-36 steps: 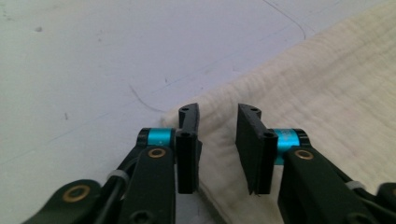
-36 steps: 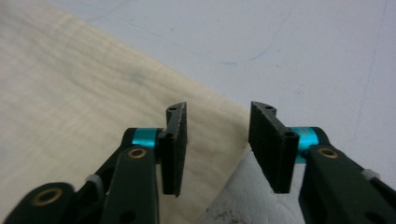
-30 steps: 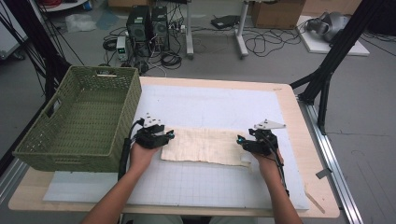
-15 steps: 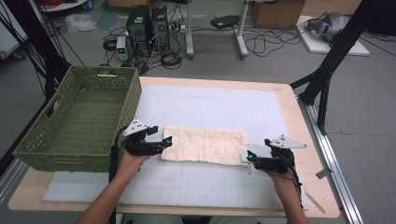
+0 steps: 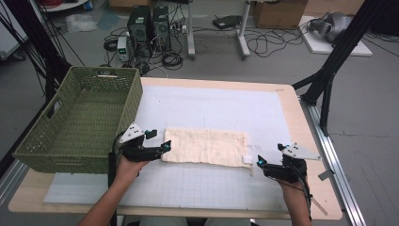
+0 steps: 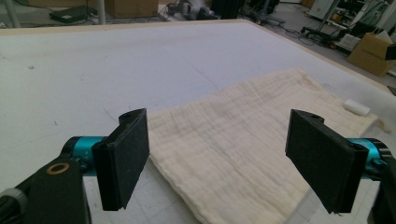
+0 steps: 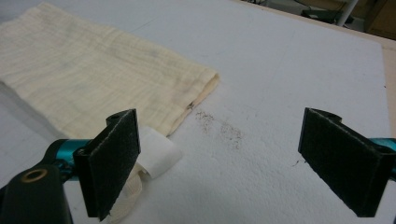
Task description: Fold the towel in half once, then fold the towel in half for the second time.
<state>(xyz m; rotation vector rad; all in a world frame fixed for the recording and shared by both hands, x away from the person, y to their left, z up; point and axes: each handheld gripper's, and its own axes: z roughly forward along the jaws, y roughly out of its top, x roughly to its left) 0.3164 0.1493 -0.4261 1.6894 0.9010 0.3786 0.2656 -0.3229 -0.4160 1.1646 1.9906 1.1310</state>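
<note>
High view: one folded cream cloth (image 5: 206,147) lies flat on the white surface (image 5: 221,106) between the left gripper (image 5: 165,146) and right gripper (image 5: 259,163); one woven green basket (image 5: 82,117) stands beside the left one.

Left gripper view: crinkled gauze lies between two wide-open, empty jaws that have just been opening.

Right gripper view: the cloth's corner and white tag (image 7: 156,156) lie by the left jaw; these jaws, too, have just been opening and grip nothing.

The cloth (image 6: 243,154) runs off the bottom edge in the left gripper view. In the right gripper view, a pad (image 7: 114,163) hides part of its white tag (image 7: 156,156).

Grey floor (image 5: 70,56) with cables (image 5: 268,44), computer towers (image 5: 148,23), cardboard boxes (image 5: 277,12)
</note>
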